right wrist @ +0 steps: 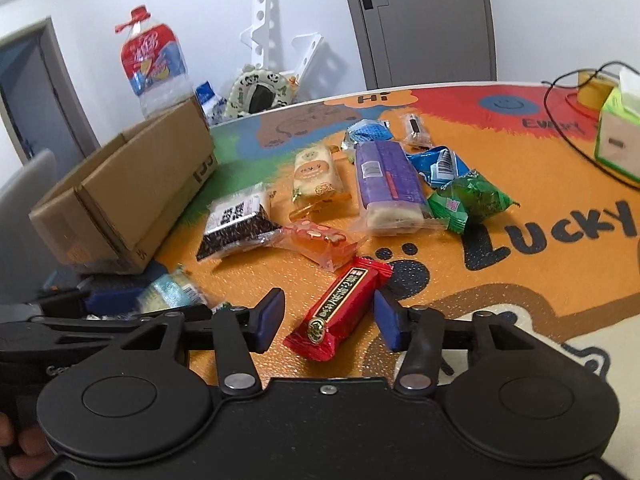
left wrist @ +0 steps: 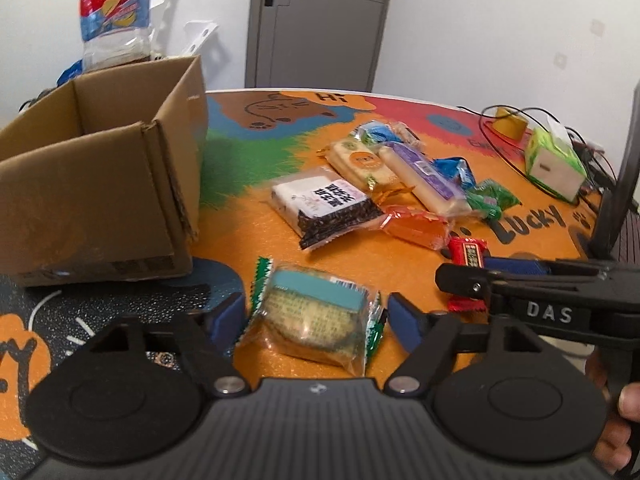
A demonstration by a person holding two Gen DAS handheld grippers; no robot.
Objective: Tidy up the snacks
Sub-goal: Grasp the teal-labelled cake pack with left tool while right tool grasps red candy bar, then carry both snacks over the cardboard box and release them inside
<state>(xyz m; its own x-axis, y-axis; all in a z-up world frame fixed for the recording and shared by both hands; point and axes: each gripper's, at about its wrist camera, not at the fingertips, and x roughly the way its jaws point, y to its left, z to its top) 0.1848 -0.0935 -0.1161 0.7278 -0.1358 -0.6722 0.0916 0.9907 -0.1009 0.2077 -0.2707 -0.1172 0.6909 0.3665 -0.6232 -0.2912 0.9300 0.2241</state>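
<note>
1. The left gripper (left wrist: 316, 314) hangs low over the tabletop (left wrist: 360, 256), its blue-padded jaws spread wide on either side of a round cake (left wrist: 310, 318) in a clear crinkly wrapper with a teal band and green serrated ends. The pads stand just beside the wrapper ends; whether they touch cannot be told.
2. The right gripper (right wrist: 330, 320) is likewise wide, its jaws flanking a glossy red bar (right wrist: 340, 312) that lies tilted on the tabletop (right wrist: 500, 288). The right pad sits just beside the bar's upper edge, the left pad apart from it.
3. In the left view the red bar (left wrist: 468, 254) shows behind the right gripper's black arm.
4. A corrugated cardboard box (left wrist: 100, 184) stands open-topped at the left of the tabletop, flaps upright, near the cake.
5. Beyond the jaws lies a loose cluster of wrapped snacks: a black-and-white seeded pack (right wrist: 236, 224), a translucent orange pack (right wrist: 318, 242), a cream cracker pack (right wrist: 316, 174), a long purple pack (right wrist: 386, 186), a blue wrapper (right wrist: 438, 166) and a shiny green wrapper (right wrist: 472, 198).
6. The tabletop cover is a glittery, pebbled mat, mostly orange with cartoon shapes and black lettering.
7. A green tissue box (right wrist: 618, 136) stands at the far right edge, with thin black cables (right wrist: 576, 152) beside it.
8. A clear plastic bottle (right wrist: 154, 68) with a red-and-blue label rises behind the box.
</note>
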